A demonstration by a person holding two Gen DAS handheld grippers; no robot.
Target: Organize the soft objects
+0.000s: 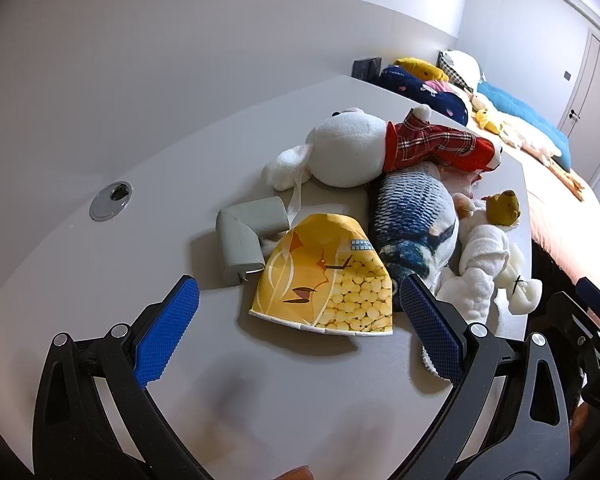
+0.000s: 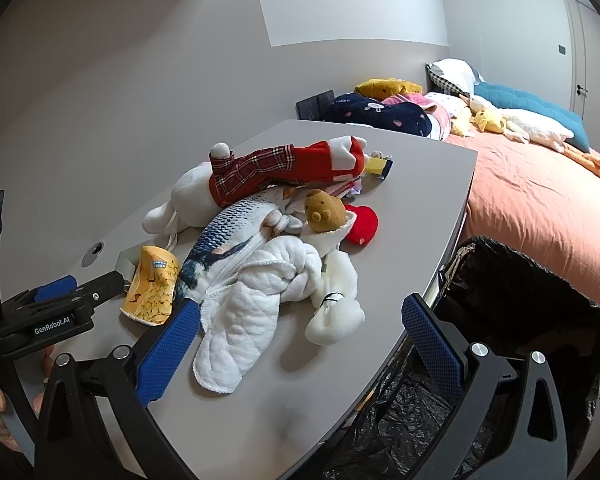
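A heap of soft toys lies on the grey table (image 1: 120, 264). A white plush rabbit (image 1: 348, 150) in red plaid clothes lies at the back, a blue fish plush (image 1: 414, 224) in front of it, and a brown-headed bear in white (image 1: 486, 252) to the right. A yellow printed pouch (image 1: 324, 278) lies nearest my left gripper (image 1: 296, 326), which stands open just short of it. My right gripper (image 2: 300, 344) is open too, with the white cloth of the bear (image 2: 244, 316) between its fingers' line. A red plush heart (image 2: 362, 224) sits behind the bear.
A grey L-shaped foam piece (image 1: 248, 236) lies left of the pouch, near a round cable hole (image 1: 111, 201). A bin lined with a black bag (image 2: 512, 340) stands at the table's right edge. Behind it is a bed (image 2: 540, 208) with several plush toys and pillows.
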